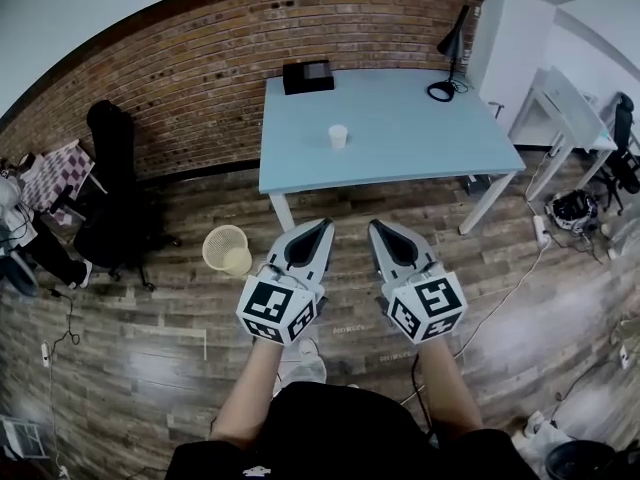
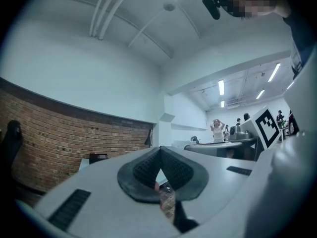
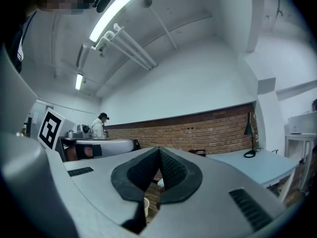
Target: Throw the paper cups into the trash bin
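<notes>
In the head view, a paper cup [image 1: 338, 136] is seen upright on the blue table [image 1: 420, 153] at upper centre. The trash bin [image 1: 227, 250] is seen at left centre, with the left gripper [image 1: 324, 226] and right gripper [image 1: 374, 226] held side by side below the table. In the left gripper view the jaws are pressed together on nothing, and the same is seen in the right gripper view.

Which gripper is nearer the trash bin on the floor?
Left. The left gripper hangs just right of the trash bin; the right gripper is farther right, beyond it.
</notes>
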`<action>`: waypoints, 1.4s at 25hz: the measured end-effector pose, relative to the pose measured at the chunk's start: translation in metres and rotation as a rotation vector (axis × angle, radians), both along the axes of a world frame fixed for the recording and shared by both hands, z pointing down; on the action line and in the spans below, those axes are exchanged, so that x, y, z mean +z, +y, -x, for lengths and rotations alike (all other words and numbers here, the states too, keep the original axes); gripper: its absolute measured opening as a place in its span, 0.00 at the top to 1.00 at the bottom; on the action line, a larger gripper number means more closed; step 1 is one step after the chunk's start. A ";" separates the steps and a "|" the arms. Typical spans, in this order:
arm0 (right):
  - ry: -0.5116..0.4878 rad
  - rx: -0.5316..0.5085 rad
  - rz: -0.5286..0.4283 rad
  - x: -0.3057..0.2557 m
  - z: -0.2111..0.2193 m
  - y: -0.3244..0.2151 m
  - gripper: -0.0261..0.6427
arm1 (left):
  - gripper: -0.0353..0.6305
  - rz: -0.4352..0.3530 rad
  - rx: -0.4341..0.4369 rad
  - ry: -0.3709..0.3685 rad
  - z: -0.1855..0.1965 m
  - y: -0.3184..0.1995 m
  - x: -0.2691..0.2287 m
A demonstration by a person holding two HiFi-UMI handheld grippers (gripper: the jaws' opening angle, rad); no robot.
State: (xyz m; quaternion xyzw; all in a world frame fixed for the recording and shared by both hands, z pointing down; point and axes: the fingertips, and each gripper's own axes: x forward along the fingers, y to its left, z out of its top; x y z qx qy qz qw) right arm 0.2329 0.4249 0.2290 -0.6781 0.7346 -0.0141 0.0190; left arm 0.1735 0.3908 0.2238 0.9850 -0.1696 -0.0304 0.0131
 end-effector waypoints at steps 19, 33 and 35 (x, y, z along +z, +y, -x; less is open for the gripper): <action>-0.014 0.070 0.030 0.005 -0.015 -0.119 0.96 | 0.94 0.072 0.045 0.005 -0.009 -0.127 0.008; -0.013 0.137 0.063 0.012 -0.003 -0.180 0.96 | 0.94 0.118 0.081 0.015 0.013 -0.194 0.018; -0.006 0.146 0.063 0.010 -0.003 -0.183 0.96 | 0.94 0.126 0.085 0.022 0.014 -0.201 0.019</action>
